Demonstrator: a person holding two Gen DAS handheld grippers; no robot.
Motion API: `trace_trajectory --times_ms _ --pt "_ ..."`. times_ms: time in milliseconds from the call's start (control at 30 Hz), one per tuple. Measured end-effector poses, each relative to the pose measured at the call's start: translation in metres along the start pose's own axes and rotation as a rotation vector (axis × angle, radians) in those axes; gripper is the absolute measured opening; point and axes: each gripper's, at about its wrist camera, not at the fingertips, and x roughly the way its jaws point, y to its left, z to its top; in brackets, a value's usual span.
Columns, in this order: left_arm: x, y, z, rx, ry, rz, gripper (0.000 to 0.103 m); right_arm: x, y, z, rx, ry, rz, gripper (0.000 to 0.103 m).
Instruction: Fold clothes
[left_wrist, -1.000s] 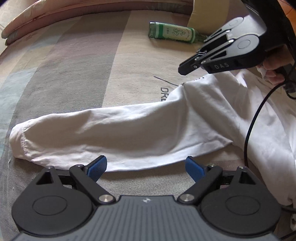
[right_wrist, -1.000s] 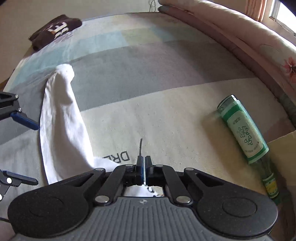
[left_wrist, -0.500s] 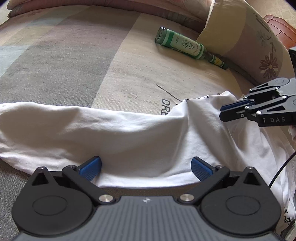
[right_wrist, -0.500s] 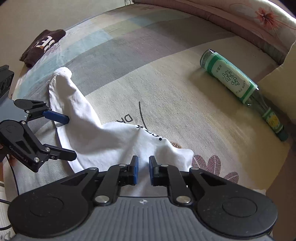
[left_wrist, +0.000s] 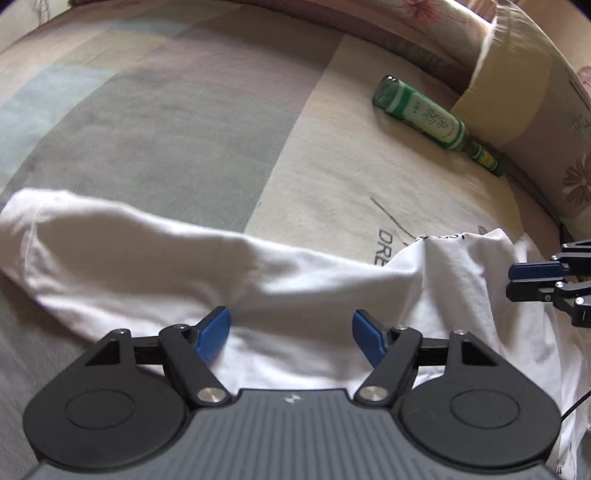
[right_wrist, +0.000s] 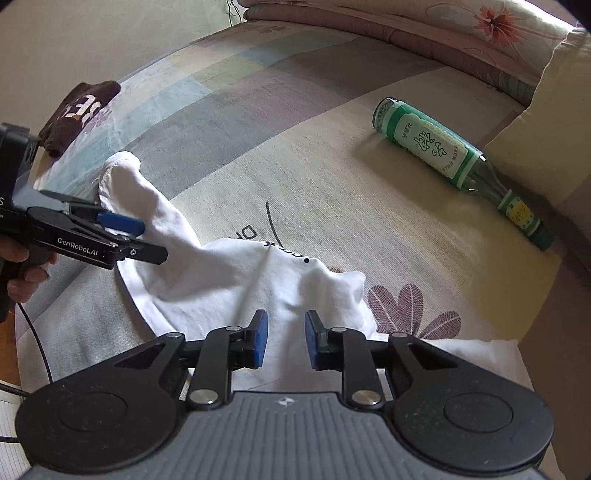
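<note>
Right wrist view, striped bed cover (right_wrist: 258, 122), green bottle (right_wrist: 436, 144), perhaps floral pillows (right_wrist: 480, 22)

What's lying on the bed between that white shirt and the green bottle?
Nothing: between the white shirt and the green bottle there is only bare printed bedsheet, shown in both wrist views.

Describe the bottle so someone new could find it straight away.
Look across the striped bedcover to its far side, beside the cream pillow. The green glass bottle lies there on its side, the only glass thing, apart from the white shirt.
</note>
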Motion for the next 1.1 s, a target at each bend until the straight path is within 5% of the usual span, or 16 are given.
trace_trajectory --times_ms 200,300,500,667,767,900,967,1033,1100 --pt "-0.023 0.004 -0.028 -0.018 0.081 0.051 0.069 -0.008 -0.002 -0.013 0.024 0.008 0.002 0.030" --pt "-0.037 0.023 -0.013 -0.101 0.006 0.062 0.065 -0.011 -0.003 -0.019 0.033 0.012 0.003 0.030" --pt "-0.048 0.109 -0.004 -0.538 -0.171 0.048 0.064 -0.016 -0.004 -0.025 0.058 0.006 -0.002 0.031" --pt "-0.033 0.175 -0.029 -0.901 -0.313 -0.133 0.055 -0.019 -0.007 -0.027 0.063 0.000 -0.017 0.037" --pt "-0.027 0.193 -0.031 -0.946 -0.390 -0.190 0.054 -0.018 -0.008 -0.028 0.069 0.003 -0.022 0.037" --pt "-0.020 0.204 -0.015 -0.921 -0.422 -0.168 0.053 -0.017 -0.008 -0.028 0.077 0.004 -0.019 0.037" --pt "-0.019 0.201 -0.005 -0.894 -0.403 -0.113 0.045 -0.016 -0.007 -0.027 0.079 0.003 -0.018 0.037" --pt "-0.023 0.193 0.003 -0.850 -0.350 -0.010 0.010 -0.015 -0.004 -0.024 0.079 -0.001 -0.018 0.037" --pt "-0.034 0.184 0.008 -0.793 -0.306 0.074 0.010 -0.016 -0.003 -0.022 0.080 -0.006 -0.015 0.037"
